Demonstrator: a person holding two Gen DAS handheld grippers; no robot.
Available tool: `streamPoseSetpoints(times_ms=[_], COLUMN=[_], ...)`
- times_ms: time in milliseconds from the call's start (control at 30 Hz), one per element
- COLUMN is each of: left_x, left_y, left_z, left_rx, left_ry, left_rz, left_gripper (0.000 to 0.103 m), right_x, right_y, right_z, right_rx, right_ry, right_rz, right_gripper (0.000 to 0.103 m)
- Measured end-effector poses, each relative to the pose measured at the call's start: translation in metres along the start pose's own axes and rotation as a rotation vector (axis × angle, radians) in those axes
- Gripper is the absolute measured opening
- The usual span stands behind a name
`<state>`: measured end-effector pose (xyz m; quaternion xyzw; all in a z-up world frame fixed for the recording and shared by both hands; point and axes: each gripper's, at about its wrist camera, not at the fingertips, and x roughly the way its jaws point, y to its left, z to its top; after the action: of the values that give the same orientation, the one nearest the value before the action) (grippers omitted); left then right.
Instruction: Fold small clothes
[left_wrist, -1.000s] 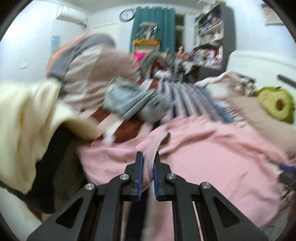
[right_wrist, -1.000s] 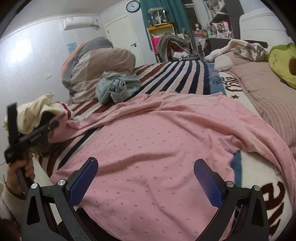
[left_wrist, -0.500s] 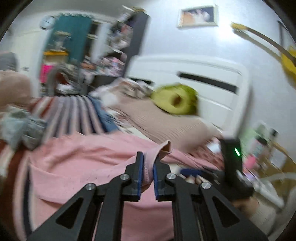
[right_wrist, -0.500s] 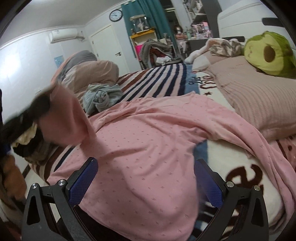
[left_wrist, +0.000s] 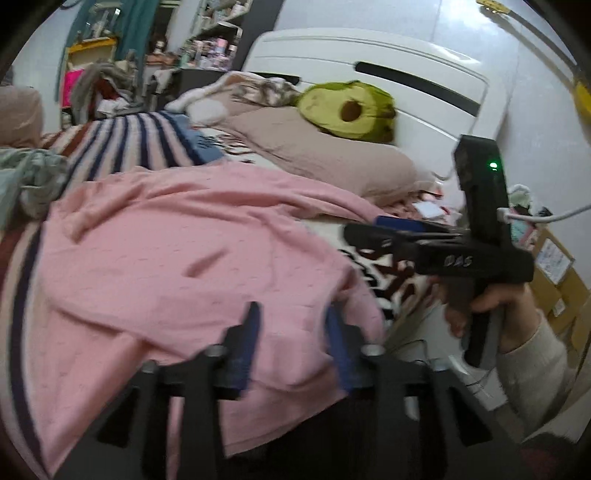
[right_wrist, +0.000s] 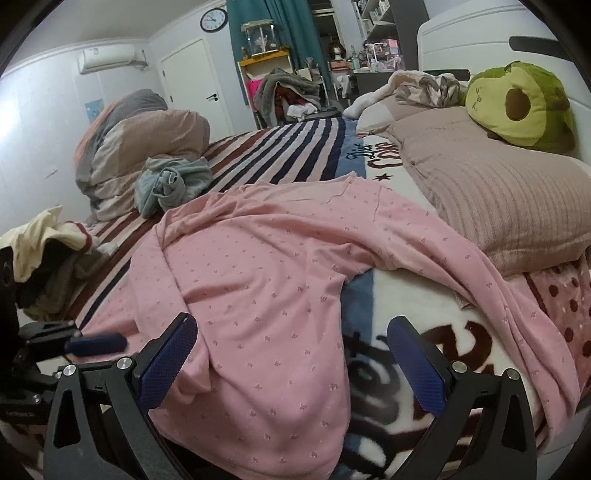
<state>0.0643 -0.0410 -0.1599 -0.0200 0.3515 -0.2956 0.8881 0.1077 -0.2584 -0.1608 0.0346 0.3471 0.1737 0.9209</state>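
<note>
A pink dotted garment (right_wrist: 266, 280) lies spread over the striped blanket (right_wrist: 280, 147) in the middle of the bed, one side folded over onto its body, the near hem hanging at the mattress edge. Taking the garment as the landmark: the left gripper (left_wrist: 291, 332) hovers just above its near edge with its jaws opening, the blue pads apart and nothing pinched between them (the fabric lies below them). The right gripper (right_wrist: 291, 354) sits at the same near edge, further toward the pillow side, its fingers spread wide over cloth and bare blanket, gripping nothing; a hand (left_wrist: 491, 306) holds its handle.

Beyond the garment's far edge lies a crumpled grey-green piece of clothing (right_wrist: 173, 184), with a rolled duvet (right_wrist: 136, 140) behind that. Off its left side is a heap of cream and dark clothes (right_wrist: 44, 243). On its right, a ribbed beige pillow (right_wrist: 491, 199) lies just beside the trailing sleeve, and an avocado plush (right_wrist: 517, 107) rests on the pillow's far end against the white headboard (left_wrist: 369, 70).
</note>
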Motion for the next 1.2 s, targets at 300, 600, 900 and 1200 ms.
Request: streamPoseSetpoints(times_ms=[300,600,900,1200], left_x=[-0.042,-0.074,-0.098,-0.088], left_y=[0.056,0.123,0.175,0.182], left_z=[-0.001,-0.016,-0.039,-0.047], left_rx=[-0.080,-0.160,-0.253,-0.250], left_ry=[-0.084,-0.125,-0.141,-0.110], left_rz=[0.185,0.400,0.489,0.496], left_gripper=[0.053,0.061,0.063,0.063], right_x=[0.010,0.081,0.174,0.212], right_y=[0.025,0.085,0.143,0.164], right_z=[0.023,0.043,0.056,0.055], right_rx=[-0.051,-0.160,-0.226,-0.241], right_ry=[0.005,0.154,0.313,0.383], right_rz=[0.102,0.309,0.433,0.457], right_gripper=[0.073,0.070,0.061,0.034])
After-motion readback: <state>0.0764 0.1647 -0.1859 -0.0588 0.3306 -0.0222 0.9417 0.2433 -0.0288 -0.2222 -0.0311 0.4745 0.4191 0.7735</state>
